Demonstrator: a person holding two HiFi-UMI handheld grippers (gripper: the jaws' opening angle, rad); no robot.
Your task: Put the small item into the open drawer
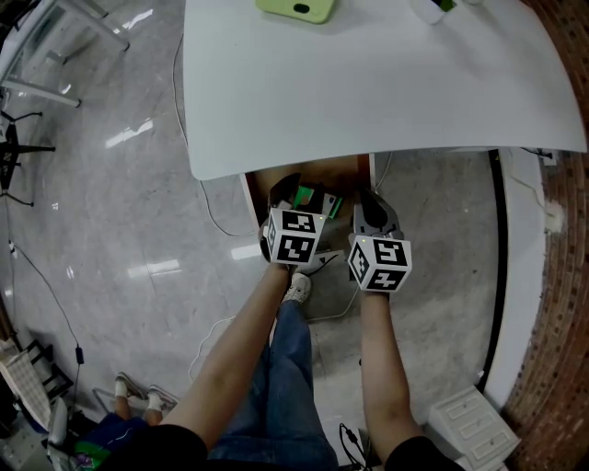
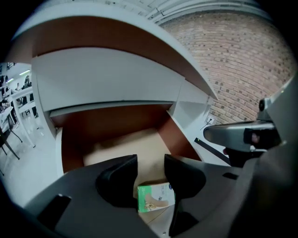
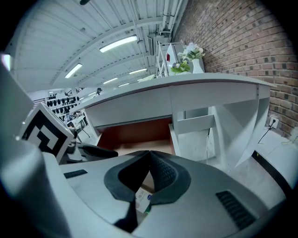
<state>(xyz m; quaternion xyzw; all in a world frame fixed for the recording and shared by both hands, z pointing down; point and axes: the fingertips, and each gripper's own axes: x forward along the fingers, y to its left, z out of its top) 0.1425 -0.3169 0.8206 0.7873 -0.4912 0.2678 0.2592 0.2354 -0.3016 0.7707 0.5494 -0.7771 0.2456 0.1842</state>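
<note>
The small item, a green and white box (image 2: 156, 197), lies on the floor of the open drawer (image 2: 125, 144) under the white table. My left gripper (image 2: 150, 162) hangs just above it. Its jaws stand apart and its pads do not press on the box. In the head view the box (image 1: 311, 199) shows green inside the drawer (image 1: 354, 167), just ahead of the left gripper (image 1: 293, 189). My right gripper (image 1: 368, 207) hovers beside it over the drawer's right side. Its fingertips (image 3: 149, 153) meet with nothing between them, and the box (image 3: 142, 200) shows below them.
The white table top (image 1: 368, 83) overhangs the back of the drawer and carries a lime-green object (image 1: 294, 9) at its far edge. Cables (image 1: 216, 221) trail on the glossy floor. A brick wall (image 1: 561, 276) runs along the right. My shoe (image 1: 296, 290) stands right below the grippers.
</note>
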